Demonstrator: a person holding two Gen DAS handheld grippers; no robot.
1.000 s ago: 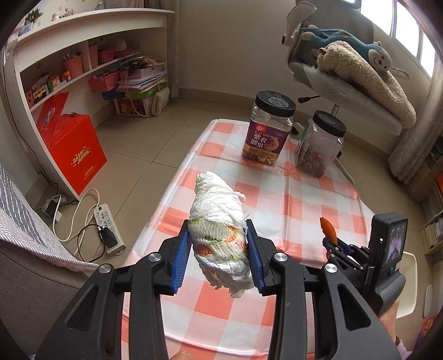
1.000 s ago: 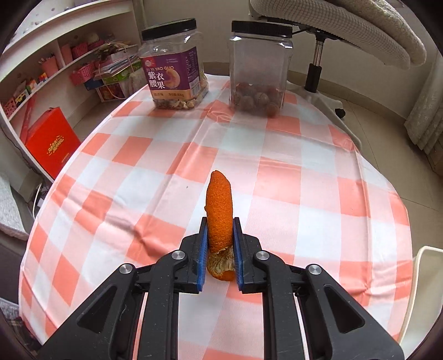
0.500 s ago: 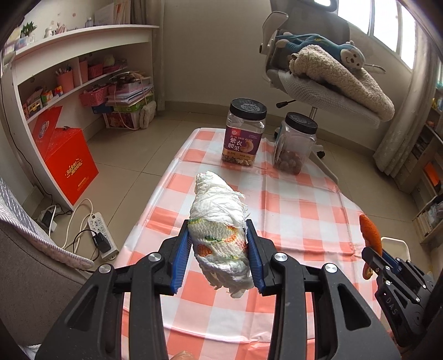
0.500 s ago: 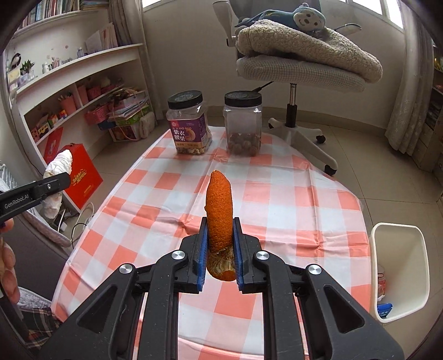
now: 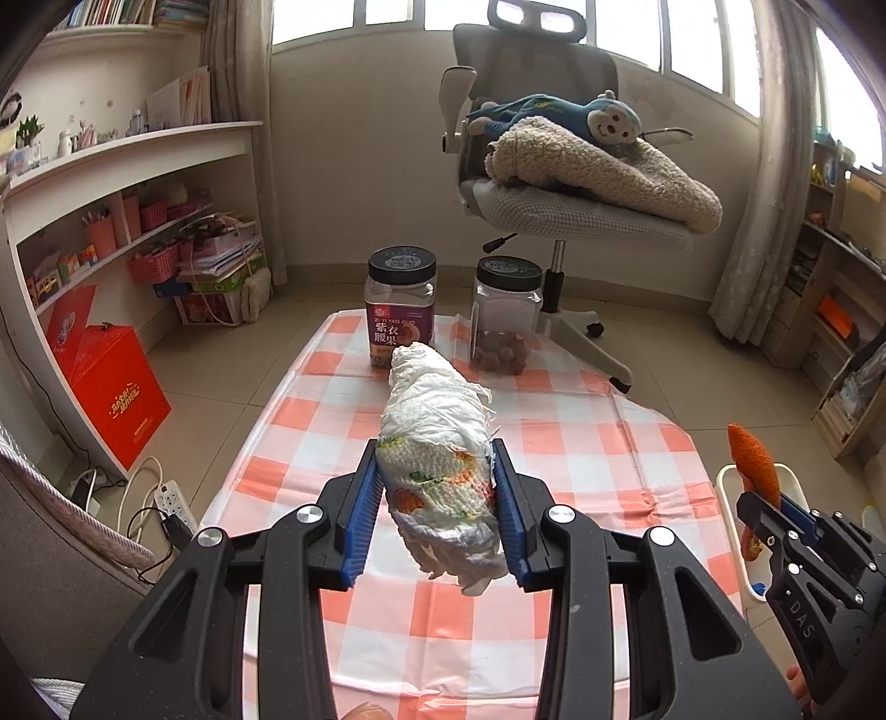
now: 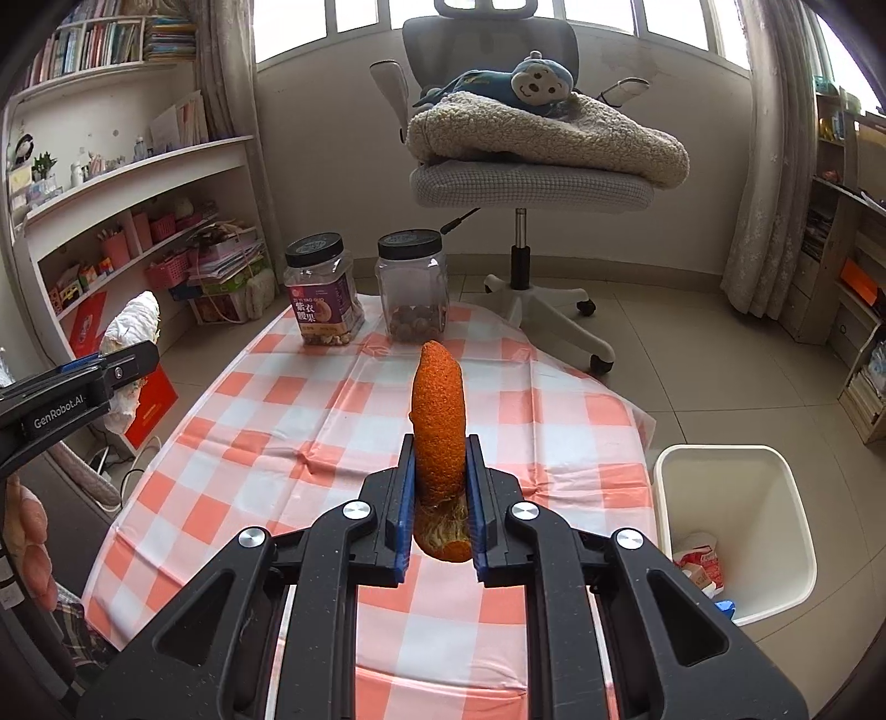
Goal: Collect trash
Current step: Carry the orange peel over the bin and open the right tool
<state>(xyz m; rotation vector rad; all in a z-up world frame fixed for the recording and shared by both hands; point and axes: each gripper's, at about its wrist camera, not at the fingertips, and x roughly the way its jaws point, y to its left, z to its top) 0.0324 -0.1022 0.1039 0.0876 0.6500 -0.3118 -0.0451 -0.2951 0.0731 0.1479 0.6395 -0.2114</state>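
Left gripper (image 5: 437,487) clamps crumpled white paper wad (image 5: 437,443); right gripper (image 6: 440,493) clamps curled orange peel (image 6: 438,421); white plastic bin (image 6: 797,520) at 4 o'clock.

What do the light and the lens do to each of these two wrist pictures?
Left wrist view: the windows blow out to white, the shelf bows under fisheye distortion, and the wadded tissue stays sharp. Right wrist view: the same backlight glares above the chair, corners vignette black, the orange peel is crisp, and the bin rim curves.
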